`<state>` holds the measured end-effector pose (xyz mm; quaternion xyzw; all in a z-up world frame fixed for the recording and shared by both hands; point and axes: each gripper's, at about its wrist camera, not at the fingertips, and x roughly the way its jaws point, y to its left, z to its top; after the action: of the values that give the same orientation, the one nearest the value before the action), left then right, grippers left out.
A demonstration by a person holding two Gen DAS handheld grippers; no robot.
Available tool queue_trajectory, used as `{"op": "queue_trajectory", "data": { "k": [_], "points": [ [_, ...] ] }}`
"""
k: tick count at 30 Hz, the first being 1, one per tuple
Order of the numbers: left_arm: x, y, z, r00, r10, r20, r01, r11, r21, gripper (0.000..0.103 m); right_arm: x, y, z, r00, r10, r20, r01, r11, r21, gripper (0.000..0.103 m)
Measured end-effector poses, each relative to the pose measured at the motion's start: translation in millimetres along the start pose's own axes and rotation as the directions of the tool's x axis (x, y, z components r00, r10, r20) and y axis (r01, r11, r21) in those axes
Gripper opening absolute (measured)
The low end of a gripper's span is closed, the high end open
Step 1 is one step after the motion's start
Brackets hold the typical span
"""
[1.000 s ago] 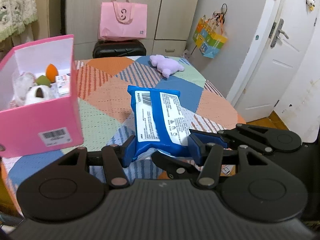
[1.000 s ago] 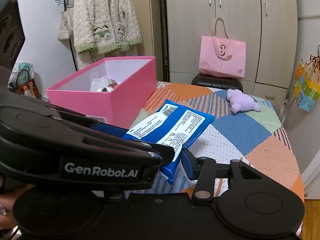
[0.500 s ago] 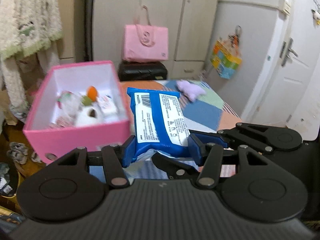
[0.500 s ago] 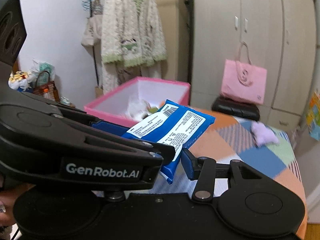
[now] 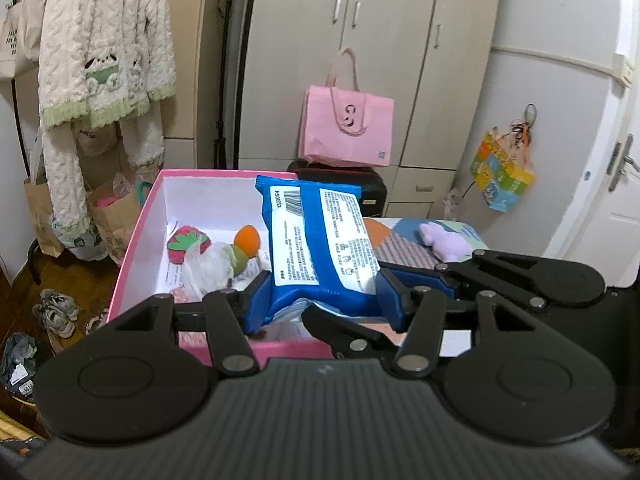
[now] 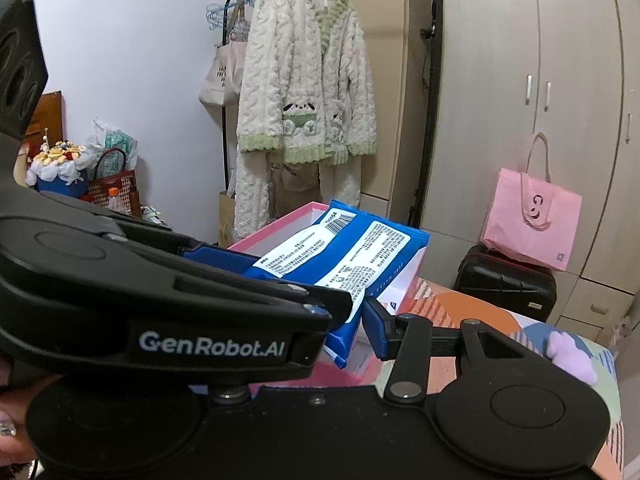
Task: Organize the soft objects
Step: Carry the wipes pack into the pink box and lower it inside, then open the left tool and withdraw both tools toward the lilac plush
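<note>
since a second ago i've carried the blue wipes pack (image 5: 320, 248) from the table to the pink box (image 5: 140, 232); left gripper (image 5: 320, 300) and right gripper (image 6: 352, 312) both pinch it, box just ahead-below, long axis pointing forward.

Even indoor light, sharp, fisheye-bent edges

Both cams ride right on the tools, looking forward and a bit down along the fingers. The left wrist one sits close over the open pink cardboard box (image 5: 138, 236), facing the beige wardrobe doors (image 5: 360, 60). The right wrist one is just beside it, angled toward the fluffy white cardigan (image 6: 308, 80). Both catch the blue plastic wipes pack (image 5: 320, 248), the box and the pink paper tote bag (image 6: 532, 220).
</note>
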<state>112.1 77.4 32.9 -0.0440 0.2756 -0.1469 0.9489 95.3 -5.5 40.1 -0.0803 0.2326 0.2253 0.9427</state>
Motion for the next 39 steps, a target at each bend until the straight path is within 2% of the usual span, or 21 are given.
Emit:
{"op": "queue_trajectory", "data": {
  "k": [11, 18, 20, 22, 24, 27, 32, 39],
  "points": [
    [94, 43, 17, 0.992, 0.044, -0.122, -0.054, 0.996, -0.076, 0.053, 94, -32, 6, 0.990, 0.068, -0.123, -0.058, 0.995, 0.084, 0.053],
    [125, 53, 20, 0.984, 0.049, -0.172, -0.065, 0.994, -0.086, 0.054, 128, -40, 8, 0.980, 0.080, -0.180, -0.063, 0.993, 0.096, 0.055],
    [131, 55, 18, 0.982, 0.066, -0.178, -0.081, 0.993, -0.080, 0.058, 131, -36, 6, 0.980, 0.053, -0.193, -0.041, 0.997, 0.065, 0.055],
    [132, 56, 16, 0.980, 0.078, -0.183, -0.094, 0.992, -0.080, 0.058, 130, -31, 5, 0.980, 0.045, -0.192, -0.037, 0.998, 0.047, 0.060],
    [128, 56, 14, 0.980, 0.079, -0.180, -0.093, 0.993, -0.072, 0.062, 127, -28, 6, 0.978, 0.059, -0.201, -0.054, 0.998, 0.033, 0.070],
    [117, 52, 14, 0.982, 0.080, -0.170, -0.089, 0.995, -0.047, 0.067, 117, -24, 8, 0.980, 0.040, -0.197, -0.039, 0.999, 0.007, 0.071],
    [95, 45, 14, 0.986, 0.073, -0.148, -0.073, 0.997, 0.006, 0.081, 94, -22, 9, 0.983, 0.047, -0.178, -0.047, 0.999, 0.003, 0.074],
    [55, 38, 18, 0.991, 0.038, -0.128, -0.034, 0.999, 0.031, 0.088, 49, -16, 6, 0.982, 0.101, -0.160, -0.104, 0.995, -0.011, 0.076]
  ]
}}
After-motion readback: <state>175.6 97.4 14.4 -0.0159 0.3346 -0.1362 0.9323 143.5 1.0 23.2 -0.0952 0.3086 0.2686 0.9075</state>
